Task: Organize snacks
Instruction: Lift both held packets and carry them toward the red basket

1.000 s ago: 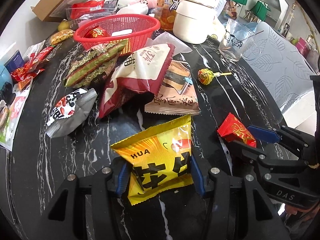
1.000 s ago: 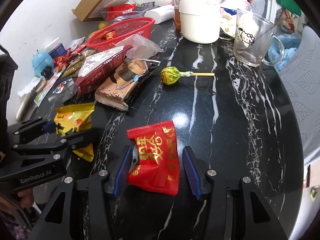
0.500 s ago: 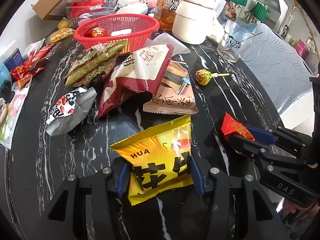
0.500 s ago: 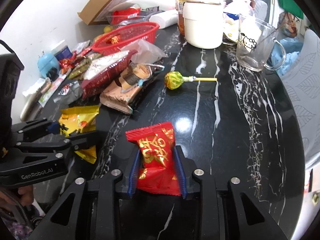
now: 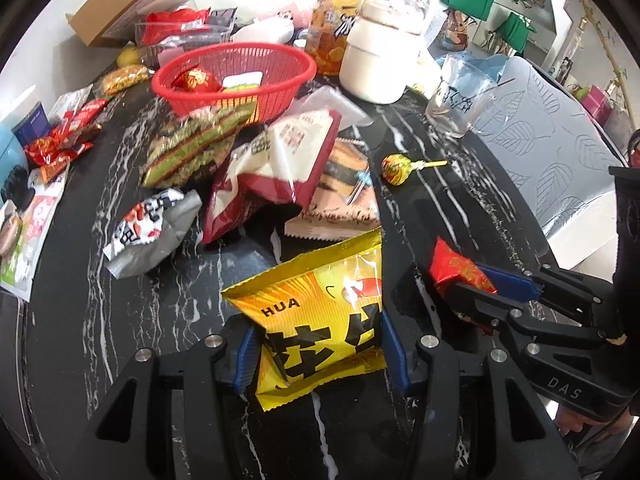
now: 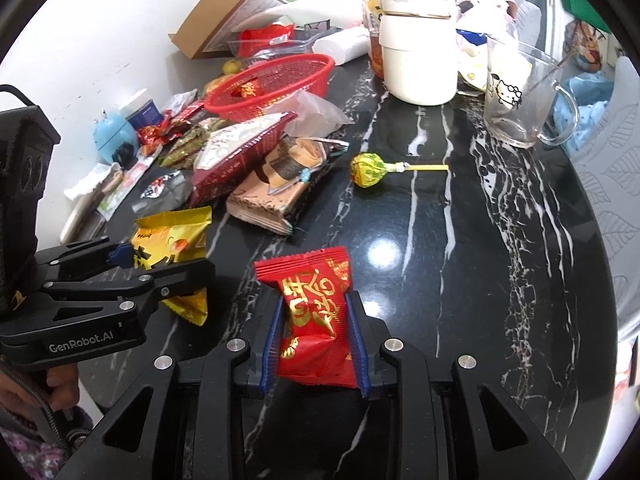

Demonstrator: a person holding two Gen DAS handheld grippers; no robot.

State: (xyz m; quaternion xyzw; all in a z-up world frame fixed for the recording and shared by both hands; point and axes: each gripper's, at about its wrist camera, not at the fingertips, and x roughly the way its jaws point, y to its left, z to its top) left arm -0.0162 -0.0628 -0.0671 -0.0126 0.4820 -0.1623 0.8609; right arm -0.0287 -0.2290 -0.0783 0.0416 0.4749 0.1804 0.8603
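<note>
Two grippers, both loaded. Left gripper [image 5: 318, 350] has its blue pads pressed on the sides of a yellow snack packet [image 5: 320, 316] printed "HUA"; the packet's lower end sits between the pads and its top edge sticks out ahead of them, over the black marble table [image 5: 132, 320]. Right gripper [image 6: 316, 344] is clamped on a small red sweet packet [image 6: 314, 312] with gold lettering, pads squeezing its waist so the wrapper puckers; the top flares out above the fingers.

The two grippers sit side by side near the table's front edge, close but apart; each shows in the other's camera.

Target side: red plastic basket [image 5: 236, 76] at the far end of the table, holding a red-gold wrapped sweet [image 5: 196, 79] and a white-green packet [image 5: 242, 80].

Loose pile between grippers and basket: green striped bag [image 5: 192, 148], dark red and white bag [image 5: 280, 164], tan seaweed-print packet [image 5: 340, 204], and a silver peanut packet [image 5: 150, 230] off to the left. A wrapped lollipop [image 6: 370, 169] lies alone on bare marble, stick pointing right.

Behind it: white lidded jug [image 6: 418, 44], and a glass mug with a cat print [image 6: 520, 92] to the right.
</note>
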